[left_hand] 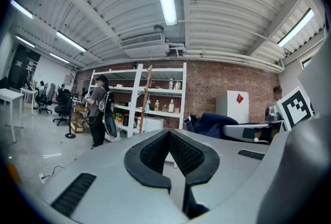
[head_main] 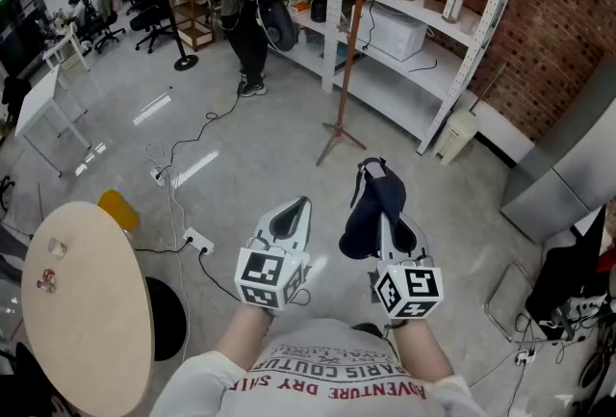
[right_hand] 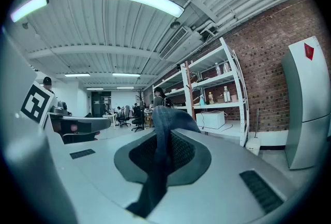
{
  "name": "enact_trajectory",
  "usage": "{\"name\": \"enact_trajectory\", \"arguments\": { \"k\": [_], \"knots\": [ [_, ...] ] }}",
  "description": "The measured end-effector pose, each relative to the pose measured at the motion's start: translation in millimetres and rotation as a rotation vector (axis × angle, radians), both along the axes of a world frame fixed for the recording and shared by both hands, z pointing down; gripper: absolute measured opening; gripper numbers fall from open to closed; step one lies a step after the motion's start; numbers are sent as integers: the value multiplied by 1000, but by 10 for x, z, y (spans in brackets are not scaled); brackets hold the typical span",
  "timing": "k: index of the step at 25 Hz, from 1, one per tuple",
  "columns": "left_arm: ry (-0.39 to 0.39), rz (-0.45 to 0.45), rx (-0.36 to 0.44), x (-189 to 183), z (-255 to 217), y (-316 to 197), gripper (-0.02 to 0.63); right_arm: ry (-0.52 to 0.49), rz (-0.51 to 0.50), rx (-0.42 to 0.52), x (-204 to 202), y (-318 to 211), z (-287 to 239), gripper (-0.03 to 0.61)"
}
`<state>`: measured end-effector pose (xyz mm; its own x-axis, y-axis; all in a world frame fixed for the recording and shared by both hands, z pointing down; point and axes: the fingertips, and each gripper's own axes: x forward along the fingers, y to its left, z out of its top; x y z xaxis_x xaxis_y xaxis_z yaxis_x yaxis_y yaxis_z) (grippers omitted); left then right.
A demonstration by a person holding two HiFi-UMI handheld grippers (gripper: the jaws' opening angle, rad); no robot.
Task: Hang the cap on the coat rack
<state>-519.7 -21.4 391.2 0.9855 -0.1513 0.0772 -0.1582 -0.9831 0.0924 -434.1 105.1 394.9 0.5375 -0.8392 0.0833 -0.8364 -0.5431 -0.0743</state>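
A dark navy cap (head_main: 368, 218) hangs from my right gripper (head_main: 385, 205), which is shut on its fabric; in the right gripper view the blue cloth (right_hand: 158, 158) runs down between the jaws. My left gripper (head_main: 301, 204) is held beside it, shut with nothing in it, its tips (left_hand: 168, 133) meeting. The coat rack (head_main: 354, 30) is a thin brown wooden pole on spread feet. It stands on the floor ahead of both grippers, in front of the white shelves. The left gripper view shows the pole (left_hand: 146, 98) and the cap (left_hand: 211, 123) off to the right.
White shelving (head_main: 414, 15) with boxes and bottles lines the brick wall behind the rack. A person with a backpack (head_main: 241, 6) stands at the back left. A round wooden table (head_main: 87, 319) is at my left, with cables and a power strip (head_main: 197, 240) on the floor. A grey cabinet (head_main: 568, 174) stands at right.
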Motion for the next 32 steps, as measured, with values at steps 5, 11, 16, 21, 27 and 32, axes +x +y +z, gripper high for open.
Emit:
{"name": "enact_trajectory", "arguments": {
  "k": [5, 11, 16, 21, 27, 32],
  "knots": [
    [-2, 3, -3, 5, 23, -66, 5, -1, -3, -2, -22, -65, 6, 25],
    [-1, 8, -10, 29, 69, -75, 5, -9, 3, -8, -17, -76, 59, 25],
    [3, 11, -18, 58, 75, -101, 5, -7, 6, -8, 5, -102, 43, 25],
    [-1, 15, -34, 83, 125, -107, 5, -18, 15, 0, 31, -78, 44, 25],
    [-19, 19, -51, 332, 226, -30, 5, -44, 16, -5, 271, 33, 136, 25],
    [-34, 1, -55, 728, 264, 114, 5, -59, -8, 10, 683, 179, 149, 25]
  ]
}}
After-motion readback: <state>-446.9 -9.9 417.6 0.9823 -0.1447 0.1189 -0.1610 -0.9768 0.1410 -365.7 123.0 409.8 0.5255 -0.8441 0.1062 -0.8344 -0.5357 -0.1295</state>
